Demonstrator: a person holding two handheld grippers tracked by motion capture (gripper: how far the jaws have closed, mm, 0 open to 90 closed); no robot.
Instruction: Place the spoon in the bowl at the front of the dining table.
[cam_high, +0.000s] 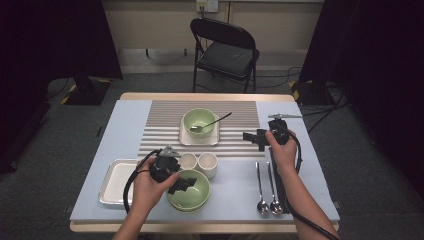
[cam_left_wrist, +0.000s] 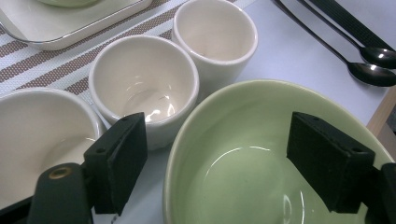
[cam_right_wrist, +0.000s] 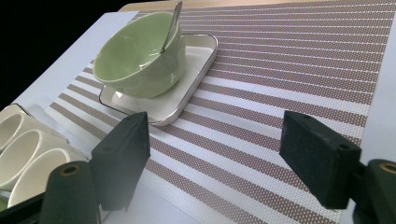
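Near green bowl (cam_high: 189, 191): it sits at the front edge of the table (cam_high: 100, 165), just in front of the two white cups (cam_high: 198, 162), and serves here as the reference landmark. Left gripper (cam_high: 181, 184) hovers at the bowl's left rim with jaws spread; in the left gripper view one jaw stands outside the rim toward the cups, the other over the bowl's hollow, and neither pad presses on it. The bowl is not grasped. A metal tray (cam_high: 111, 181) lies left of the bowl. Two spoons (cam_high: 267, 190) lie right of the bowl, side by side. Right gripper (cam_high: 256, 139) is held well beyond and to the right of the bowl, over the striped mat (cam_high: 165, 125), jaws released and holding nothing. Farther back from the bowl, a second green bowl (cam_high: 199, 121) with a spoon in it rests on a white square plate (cam_high: 185, 137).
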